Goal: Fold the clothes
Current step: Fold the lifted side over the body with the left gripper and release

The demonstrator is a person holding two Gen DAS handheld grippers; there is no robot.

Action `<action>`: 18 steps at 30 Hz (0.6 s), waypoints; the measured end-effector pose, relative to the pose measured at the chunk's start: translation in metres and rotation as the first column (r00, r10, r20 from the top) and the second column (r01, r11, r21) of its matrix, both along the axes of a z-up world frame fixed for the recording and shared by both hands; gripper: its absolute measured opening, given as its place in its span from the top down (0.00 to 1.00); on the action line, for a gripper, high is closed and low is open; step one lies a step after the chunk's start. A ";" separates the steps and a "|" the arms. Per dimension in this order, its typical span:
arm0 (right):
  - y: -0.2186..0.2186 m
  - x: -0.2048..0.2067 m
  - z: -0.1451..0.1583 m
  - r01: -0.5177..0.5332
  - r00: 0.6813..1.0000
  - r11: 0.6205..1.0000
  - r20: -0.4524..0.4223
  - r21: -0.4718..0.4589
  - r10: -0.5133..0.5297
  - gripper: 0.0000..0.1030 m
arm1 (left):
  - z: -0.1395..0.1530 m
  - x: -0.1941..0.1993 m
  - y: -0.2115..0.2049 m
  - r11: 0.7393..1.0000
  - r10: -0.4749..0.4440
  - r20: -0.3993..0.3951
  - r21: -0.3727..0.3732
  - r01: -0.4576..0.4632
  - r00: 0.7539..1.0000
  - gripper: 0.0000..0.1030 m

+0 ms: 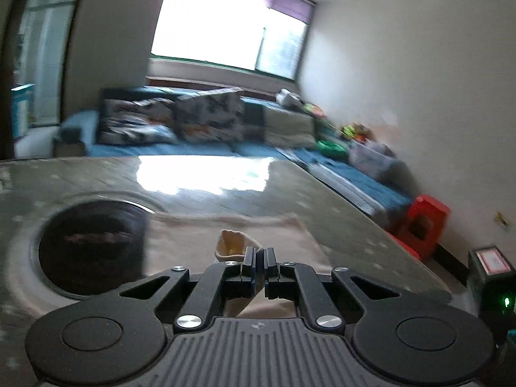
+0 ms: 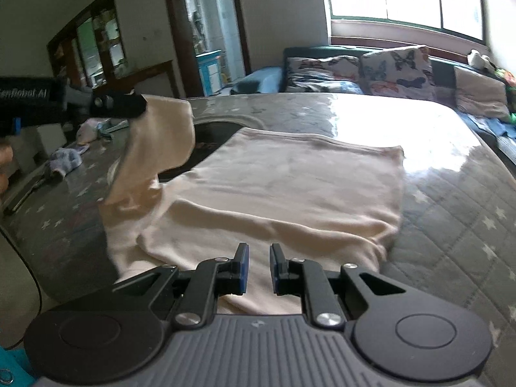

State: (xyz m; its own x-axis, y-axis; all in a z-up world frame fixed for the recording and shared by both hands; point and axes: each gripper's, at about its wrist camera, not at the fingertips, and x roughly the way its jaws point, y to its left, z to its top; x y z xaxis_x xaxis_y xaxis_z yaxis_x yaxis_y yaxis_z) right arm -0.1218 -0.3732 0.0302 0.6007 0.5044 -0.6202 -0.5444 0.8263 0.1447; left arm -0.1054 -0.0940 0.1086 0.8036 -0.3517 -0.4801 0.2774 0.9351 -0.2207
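A cream-coloured garment (image 2: 290, 187) lies spread on the table (image 2: 451, 225), which is covered with a grey quilted cloth printed with white stars. In the right wrist view its long axis runs from the near edge of the table toward the far edge, and its straight far hem lies crosswise, parallel to that far edge. The garment's right side ends in a soft fold short of the table's right edge.

The left gripper (image 2: 142, 104) comes in from the left of that view with one end of the garment, perhaps a sleeve (image 2: 154, 148), pinched at its tip and lifted clear of the table; the cloth hangs down from the tip and joins the flat body below. In the left wrist view the same gripper (image 1: 260, 254) has its fingers nearly together, with a small curl of cream cloth (image 1: 233, 243) standing up at the left finger.

The right gripper (image 2: 259, 253) hovers over the near part of the garment, its fingers apart by a narrow gap with nothing between them.

A round dark recess (image 1: 93, 245) is set into the table by the garment's left side, and the cloth overlaps its rim. At the table's left edge lies a small heap of other clothes (image 2: 66, 158). Behind the table stands a sofa with butterfly-print cushions (image 2: 396, 67).
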 end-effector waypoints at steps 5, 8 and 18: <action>-0.016 0.003 0.000 0.061 0.998 0.998 -0.005 0.011 -0.061 0.87 | -0.014 0.004 -0.025 0.995 -0.095 -0.036 0.015 0.095 0.995 0.92; -0.023 0.006 0.000 0.087 0.996 0.996 -0.004 0.006 -0.087 0.87 | -0.023 0.001 -0.027 0.991 -0.130 -0.053 0.037 0.132 0.990 0.91; -0.025 0.010 0.003 0.081 0.996 0.997 -0.032 0.017 -0.080 0.77 | -0.046 -0.014 0.027 0.985 -0.089 -0.076 0.145 0.099 0.993 0.66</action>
State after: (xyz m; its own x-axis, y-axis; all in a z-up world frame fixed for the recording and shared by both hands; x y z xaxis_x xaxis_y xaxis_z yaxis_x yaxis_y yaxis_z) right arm -0.1114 -0.3984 0.0333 0.6202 0.4666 -0.6305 -0.4713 0.8642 0.1760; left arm -0.1194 -0.0669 0.0629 0.7336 -0.3453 -0.5853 0.3547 0.9292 -0.1036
